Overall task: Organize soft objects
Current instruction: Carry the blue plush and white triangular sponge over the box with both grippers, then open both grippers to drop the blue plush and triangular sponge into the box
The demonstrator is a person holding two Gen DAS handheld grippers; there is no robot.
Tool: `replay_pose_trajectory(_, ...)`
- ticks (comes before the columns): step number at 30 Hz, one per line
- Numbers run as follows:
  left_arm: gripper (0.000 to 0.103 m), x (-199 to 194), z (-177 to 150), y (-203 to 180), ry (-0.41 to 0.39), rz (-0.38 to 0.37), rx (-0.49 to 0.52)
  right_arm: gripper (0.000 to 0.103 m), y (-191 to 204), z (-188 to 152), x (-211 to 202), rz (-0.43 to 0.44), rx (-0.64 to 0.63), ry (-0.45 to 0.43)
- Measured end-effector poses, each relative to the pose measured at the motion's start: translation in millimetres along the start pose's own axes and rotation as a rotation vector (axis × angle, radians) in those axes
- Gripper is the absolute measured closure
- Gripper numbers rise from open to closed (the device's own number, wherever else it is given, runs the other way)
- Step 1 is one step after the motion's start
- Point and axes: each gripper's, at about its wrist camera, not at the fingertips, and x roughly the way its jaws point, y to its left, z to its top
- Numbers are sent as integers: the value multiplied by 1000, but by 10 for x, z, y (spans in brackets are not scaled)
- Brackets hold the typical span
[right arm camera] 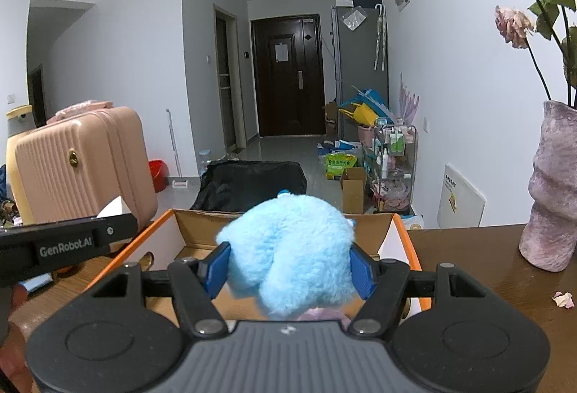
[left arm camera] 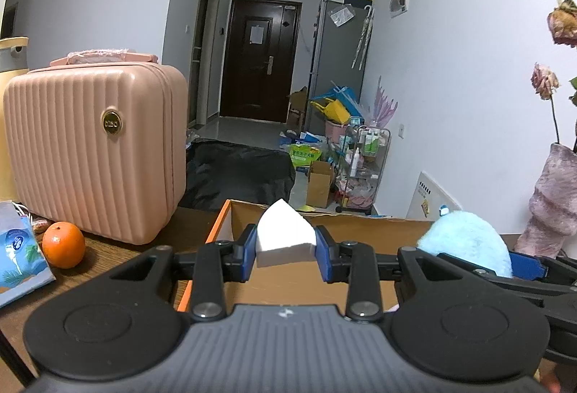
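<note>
While a pink suitcase (left arm camera: 95,147), orange (left arm camera: 64,244) and vase (right arm camera: 553,189) flank the cardboard box (right arm camera: 404,234), white sponge (left arm camera: 285,234) is clamped by left gripper (left arm camera: 285,248), blue plush (right arm camera: 288,248) by right gripper (right arm camera: 290,270), both held over the box.

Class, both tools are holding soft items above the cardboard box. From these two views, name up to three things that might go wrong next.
1. The left tool pinches the white sponge only at its sides; it might slip or twist out before release.
2. The right tool holds the blue plush close beside the left one over the cardboard box; they may bump.
3. A wide swing right could hit the vase.
</note>
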Motion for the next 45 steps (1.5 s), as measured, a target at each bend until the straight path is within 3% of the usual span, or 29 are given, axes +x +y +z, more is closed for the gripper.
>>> replay_pose_trajectory(15, 69, 315, -54, -85, 27, 42, 34, 37, -59, -97, 306, -33, 27, 73)
replay_pose_trajectory(39, 69, 639, -255, -279, 88, 78, 144, 36, 76, -221, 467, -104, -25, 83)
replay_pose_trajectory(45, 65, 693, -274, -264, 105, 83, 140, 33, 82, -223, 507, -113, -19, 90)
